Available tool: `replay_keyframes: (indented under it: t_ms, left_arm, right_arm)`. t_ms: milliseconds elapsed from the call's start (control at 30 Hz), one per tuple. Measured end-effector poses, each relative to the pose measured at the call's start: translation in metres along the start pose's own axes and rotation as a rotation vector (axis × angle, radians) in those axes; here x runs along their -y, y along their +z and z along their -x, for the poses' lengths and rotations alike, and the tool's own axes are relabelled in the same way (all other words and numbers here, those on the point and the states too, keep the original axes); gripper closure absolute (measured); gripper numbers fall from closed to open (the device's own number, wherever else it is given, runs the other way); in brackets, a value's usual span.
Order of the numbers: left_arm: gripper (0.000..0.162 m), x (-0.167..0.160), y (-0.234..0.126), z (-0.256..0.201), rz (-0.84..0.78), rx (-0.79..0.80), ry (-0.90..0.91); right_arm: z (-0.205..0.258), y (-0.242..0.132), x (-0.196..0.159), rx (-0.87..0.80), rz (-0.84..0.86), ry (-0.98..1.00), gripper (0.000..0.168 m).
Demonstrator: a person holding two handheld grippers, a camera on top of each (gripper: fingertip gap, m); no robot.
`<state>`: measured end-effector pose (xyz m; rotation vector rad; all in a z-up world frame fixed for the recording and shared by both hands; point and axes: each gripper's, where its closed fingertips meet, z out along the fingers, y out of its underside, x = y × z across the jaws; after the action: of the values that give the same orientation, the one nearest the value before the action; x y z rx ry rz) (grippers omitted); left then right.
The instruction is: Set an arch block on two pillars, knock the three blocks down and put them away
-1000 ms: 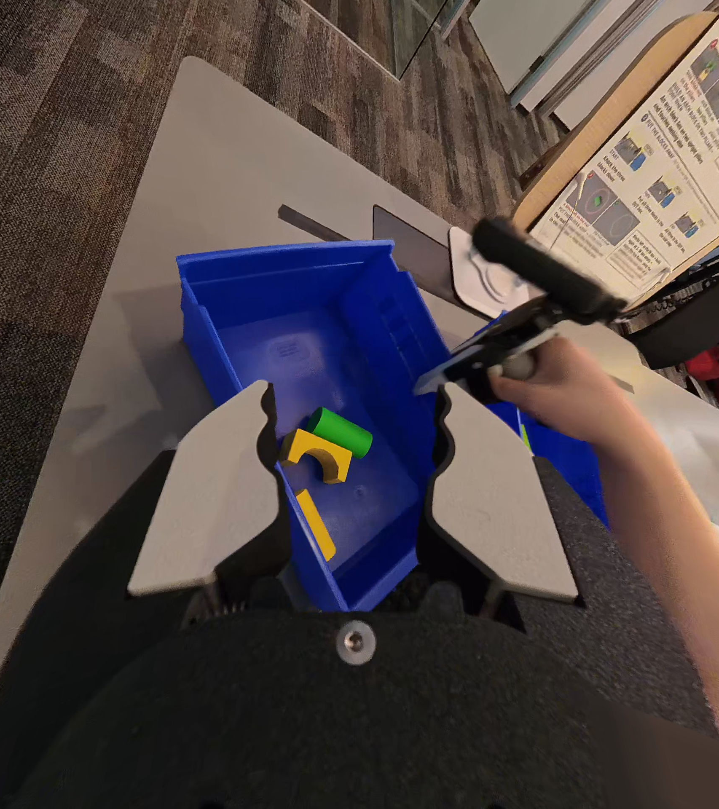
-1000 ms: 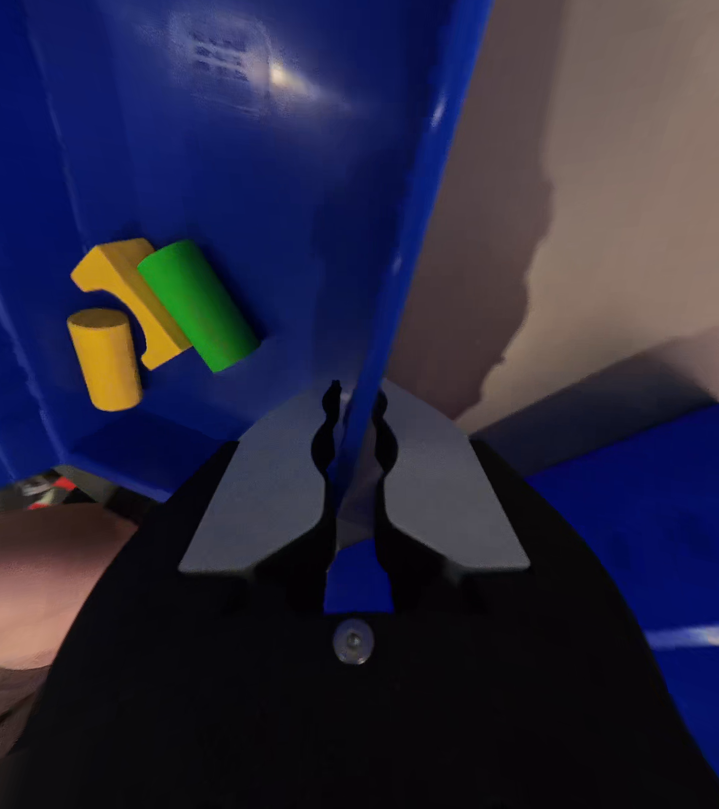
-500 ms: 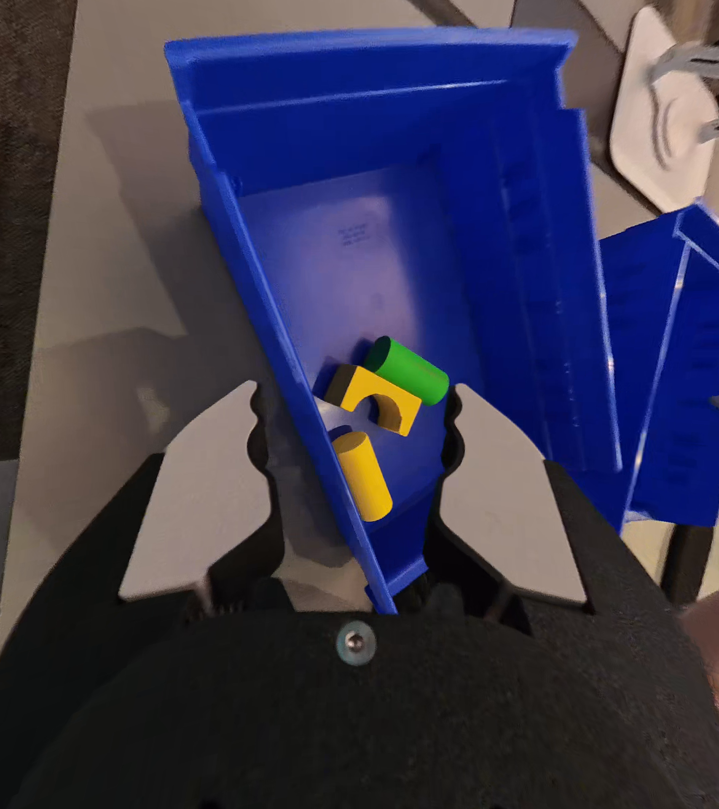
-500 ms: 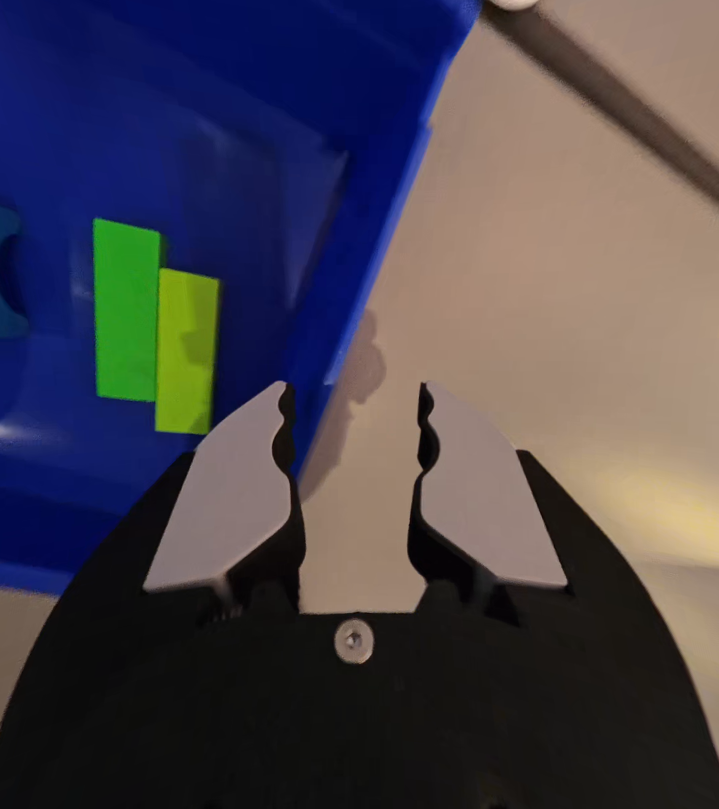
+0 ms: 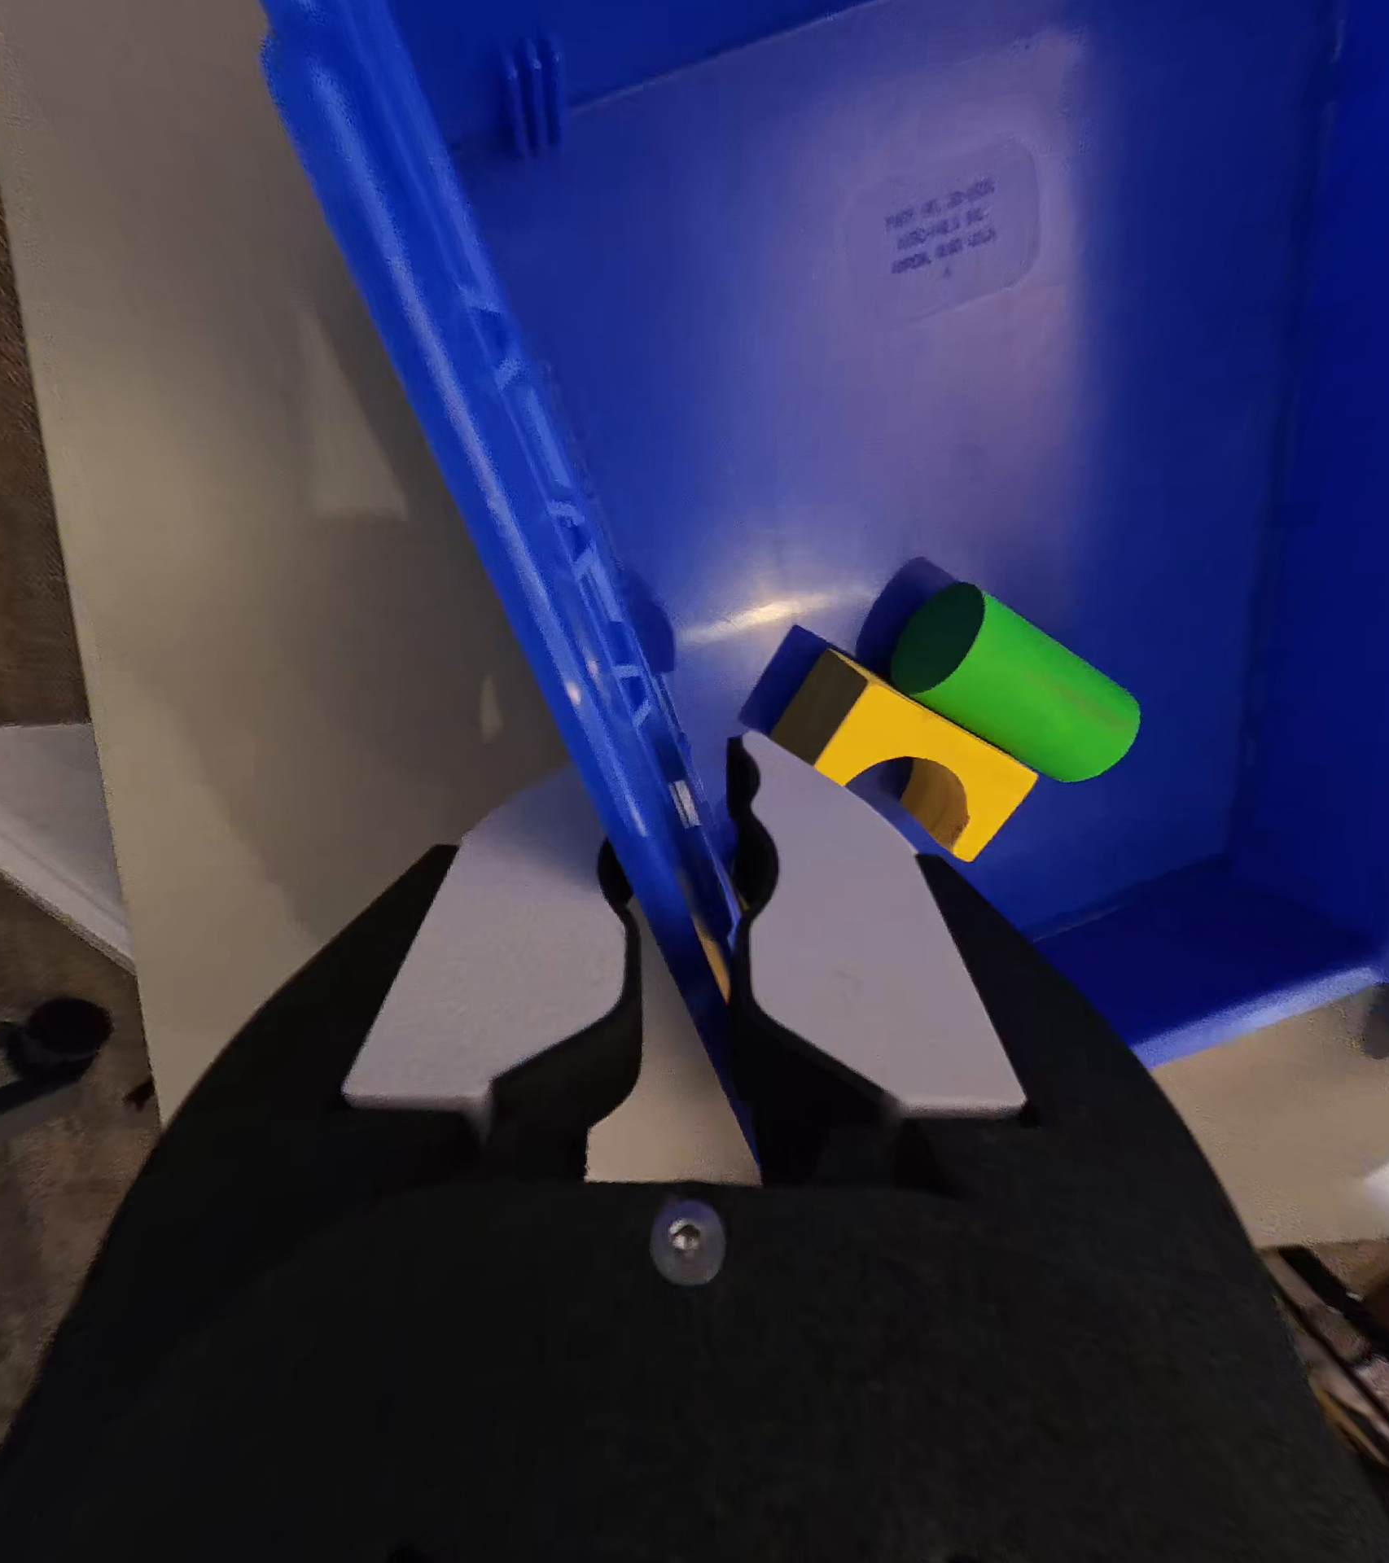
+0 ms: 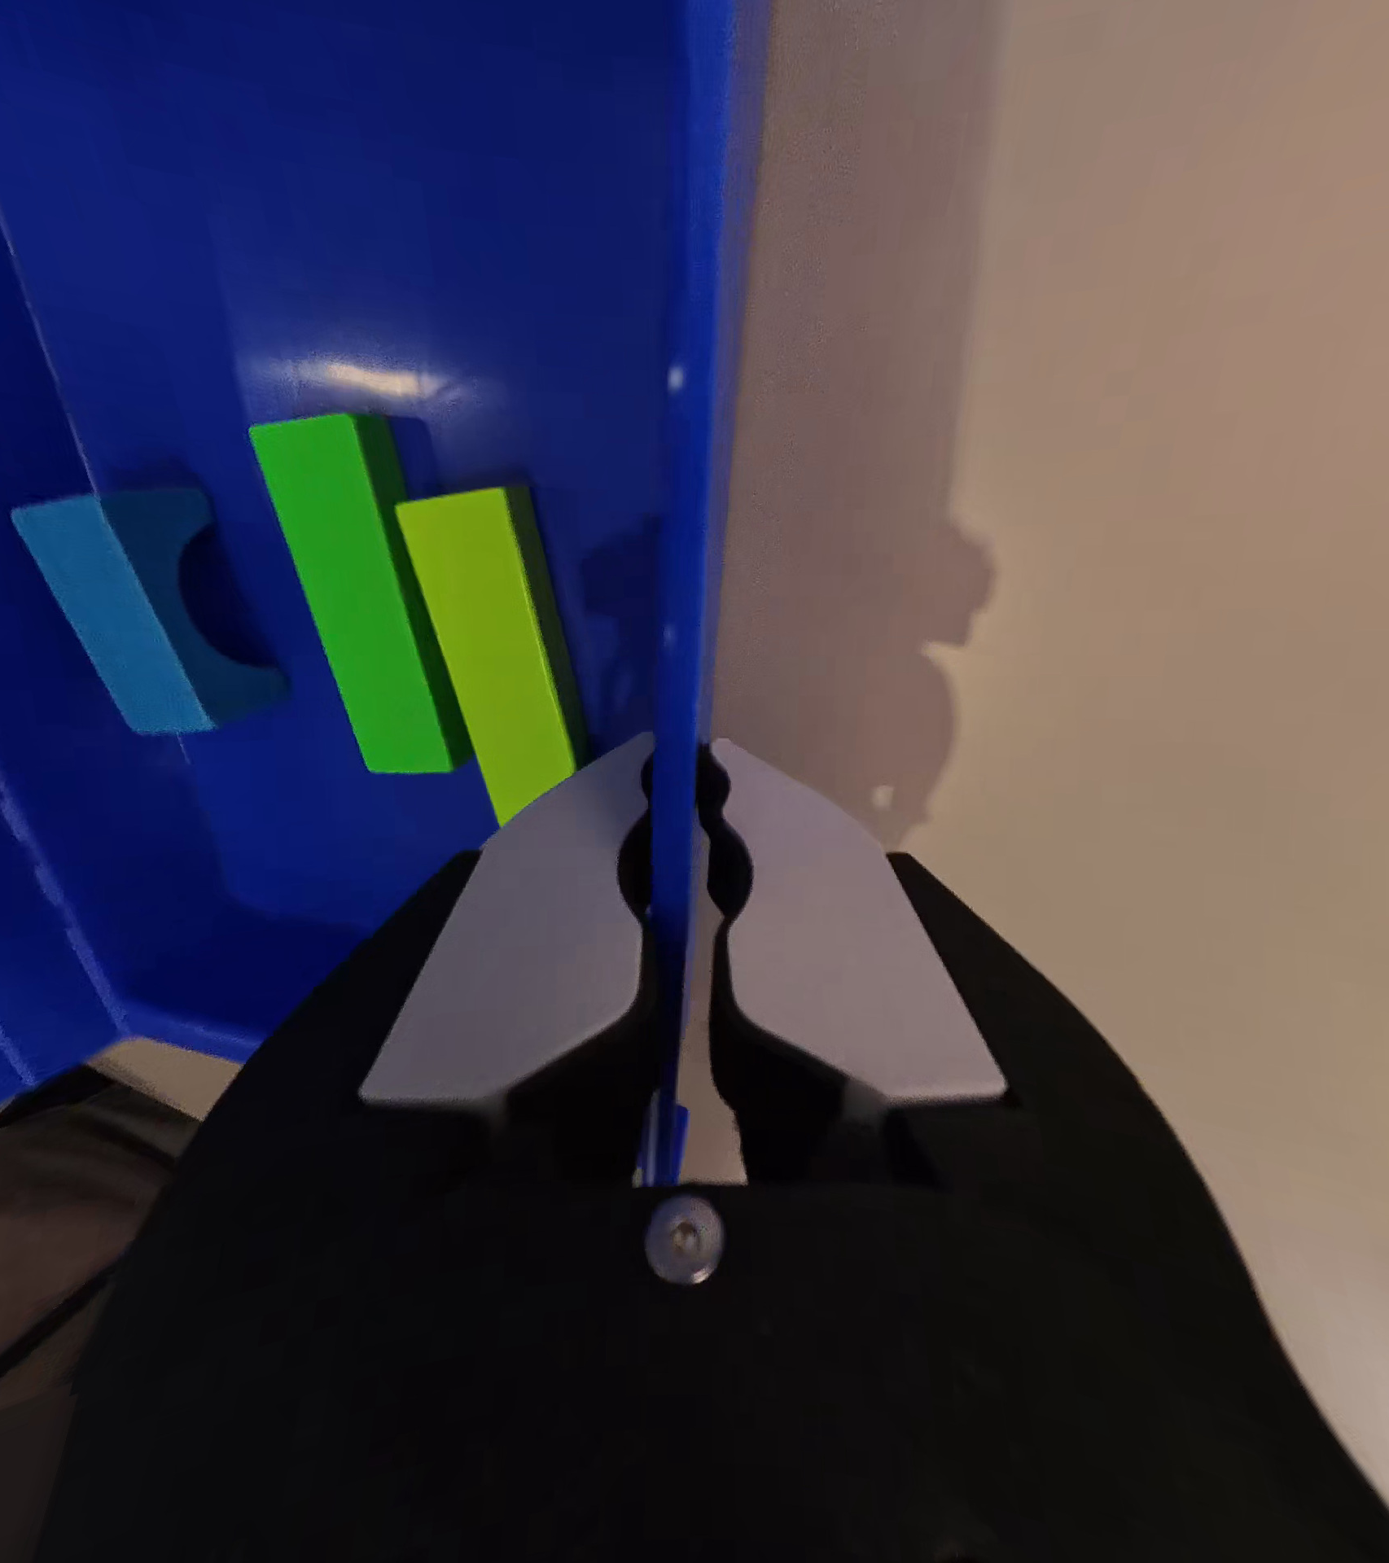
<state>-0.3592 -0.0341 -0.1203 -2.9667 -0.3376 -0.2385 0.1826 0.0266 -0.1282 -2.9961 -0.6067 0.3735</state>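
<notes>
Your left gripper pinches the side wall of the blue bin holding the yellow arch block and green cylinder, while your right gripper clamps a second blue bin's wall, likely to shift both bins on the tabletop.

Your glossy plastic bin; matt painted arch block; smooth matt surface; matt grey claw pads.

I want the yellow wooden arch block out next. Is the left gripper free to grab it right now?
Probably not. The left gripper is shut on the side wall of the blue plastic bin; the yellow wooden arch block lies just past it, uncovered, so it must let go first.
</notes>
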Motion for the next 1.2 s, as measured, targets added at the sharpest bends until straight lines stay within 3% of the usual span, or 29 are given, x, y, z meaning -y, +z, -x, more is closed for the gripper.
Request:
replay_keyframes:
  t_ms: [100, 300, 567, 1000, 1067, 1200]
  left_arm:
    - [0.153, 0.018, 0.006, -0.013, -0.031, 0.029, 0.084]
    - [0.153, 0.046, 0.019, -0.061, -0.084, 0.057, 0.300]
    - [0.154, 0.052, 0.026, -0.094, -0.092, 0.035, 0.334]
    - [0.150, 0.051, 0.024, -0.093, -0.110, 0.027, 0.302]
    - [0.136, 0.050, 0.017, -0.086, -0.123, 0.062, 0.263]
    - [0.133, 0.050, -0.021, -0.085, -0.236, 0.083, 0.255]
  right_arm:
    - [-0.045, -0.012, -0.018, 0.007, -0.010, 0.064, 0.160]
    - [-0.143, -0.039, -0.063, 0.028, -0.024, 0.216, 0.158]
    - [-0.234, -0.064, -0.113, 0.002, -0.075, 0.328, 0.160]
    - [-0.264, -0.073, -0.127, -0.024, -0.160, 0.383, 0.155]
    - [-0.267, -0.075, -0.129, -0.039, -0.160, 0.397, 0.145]
    - [-0.270, -0.097, -0.128, -0.103, -0.239, 0.401, 0.142]
